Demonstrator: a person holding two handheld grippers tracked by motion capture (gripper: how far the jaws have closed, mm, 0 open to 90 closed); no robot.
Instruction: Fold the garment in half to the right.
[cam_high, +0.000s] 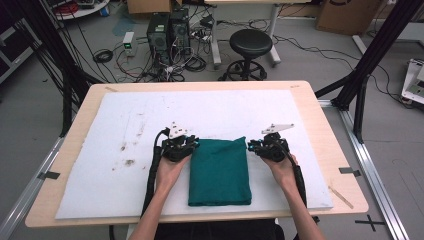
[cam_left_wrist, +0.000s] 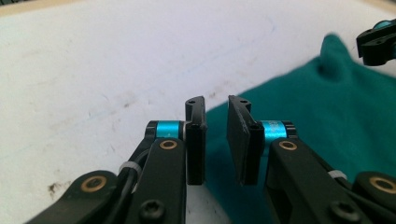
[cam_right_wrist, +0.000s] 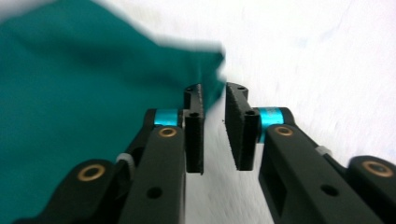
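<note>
Lying folded on the white mat (cam_high: 125, 150), the cloth (cam_high: 220, 172) sits between your two grippers, a green rectangle with its long side running away from you. Its far corners are the part nearest your jaws; the near edge stops just short of the mat's front edge.

Left gripper (cam_high: 192, 146): at the cloth's far left corner, right at its edge. In the left gripper view (cam_left_wrist: 216, 140) the jaws stand narrowly apart with a slim gap between the pads. Cloth lies below and beyond that gap, not pinched; nothing is gripped. Bare mat lies off to one side of the jaws, green cloth to the other, and the tip of your other gripper pokes in at that view's upper right corner, past a raised peak of cloth.

Right gripper (cam_high: 251, 147): at the far right corner, mirror of the left. In the right gripper view (cam_right_wrist: 215, 133) the jaws are likewise a little apart, holding nothing; the cloth corner lies just beyond the one fingertip, blurred, with white mat seen through the gap.

Your hands come in from the near edge of the table (cam_high: 330, 150), one each side of the cloth.
</note>
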